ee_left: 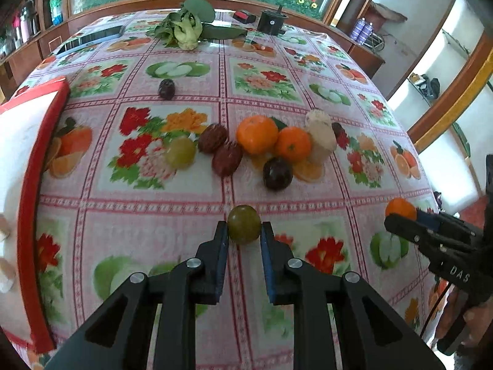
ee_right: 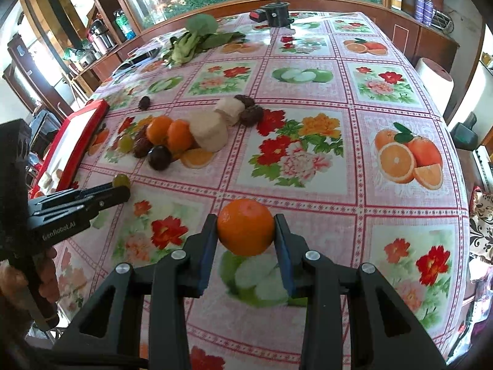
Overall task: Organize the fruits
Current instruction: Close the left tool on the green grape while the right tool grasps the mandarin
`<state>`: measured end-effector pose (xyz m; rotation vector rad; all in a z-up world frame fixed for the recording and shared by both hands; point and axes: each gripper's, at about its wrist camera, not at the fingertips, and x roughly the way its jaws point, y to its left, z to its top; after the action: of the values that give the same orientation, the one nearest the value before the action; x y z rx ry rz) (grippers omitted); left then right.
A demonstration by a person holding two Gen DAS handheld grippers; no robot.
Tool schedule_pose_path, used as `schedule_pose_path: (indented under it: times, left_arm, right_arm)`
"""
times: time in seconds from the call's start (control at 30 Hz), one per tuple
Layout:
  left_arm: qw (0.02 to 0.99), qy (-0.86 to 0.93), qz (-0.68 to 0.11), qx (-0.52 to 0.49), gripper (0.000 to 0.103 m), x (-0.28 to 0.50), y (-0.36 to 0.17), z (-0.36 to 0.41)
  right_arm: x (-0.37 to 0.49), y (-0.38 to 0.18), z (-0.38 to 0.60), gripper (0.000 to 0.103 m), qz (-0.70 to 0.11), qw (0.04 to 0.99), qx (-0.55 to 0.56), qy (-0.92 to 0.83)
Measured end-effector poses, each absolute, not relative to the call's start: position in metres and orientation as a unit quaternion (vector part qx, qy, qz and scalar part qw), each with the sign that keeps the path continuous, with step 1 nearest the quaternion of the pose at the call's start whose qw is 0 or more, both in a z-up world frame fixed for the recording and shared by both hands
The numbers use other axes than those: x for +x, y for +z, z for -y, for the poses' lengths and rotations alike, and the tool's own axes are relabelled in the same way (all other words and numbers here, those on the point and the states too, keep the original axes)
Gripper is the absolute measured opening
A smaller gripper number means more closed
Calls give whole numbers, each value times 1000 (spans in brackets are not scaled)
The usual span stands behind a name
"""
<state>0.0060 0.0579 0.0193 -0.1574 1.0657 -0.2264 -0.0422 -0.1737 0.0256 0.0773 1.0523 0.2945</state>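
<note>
My left gripper (ee_left: 244,231) is clamped on a green plum (ee_left: 244,224), and my right gripper (ee_right: 246,236) is clamped on an orange (ee_right: 246,227); both fruits sit between blue pads, on my side of the fruit pile (ee_left: 265,145). That pile, in the middle of the flowered tablecloth (ee_left: 172,203), holds two more oranges, another green plum, dark plums, reddish-brown fruits and two pale chunks, touching or just beside one another. One dark fruit (ee_left: 166,88) lies apart, beyond the pile. A red-rimmed tray (ee_left: 29,215) stands left of the pile, at the table's edge. I judge this the carrying step, fruit in both grips. Next I likely take each to the tray, left first, since it is nearer, and release gently so nothing rolls.
</note>
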Motion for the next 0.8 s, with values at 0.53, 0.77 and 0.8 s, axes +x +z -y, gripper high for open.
schedule_pose_path:
  times: [0.53, 0.77, 0.8]
  left_arm:
    - [865, -114, -479, -92, 20, -28, 46, -104]
    - [876, -102, -460, -101, 20, -34, 60, -138]
    - [877, -99, -458, -103, 20, -34, 62, -143]
  right_arm:
    - [-47, 39, 100, 38, -503, 846, 6, 176]
    - [-41, 54, 43, 38, -494, 843, -7, 214]
    - [-40, 54, 37, 38, -494, 842, -8, 219]
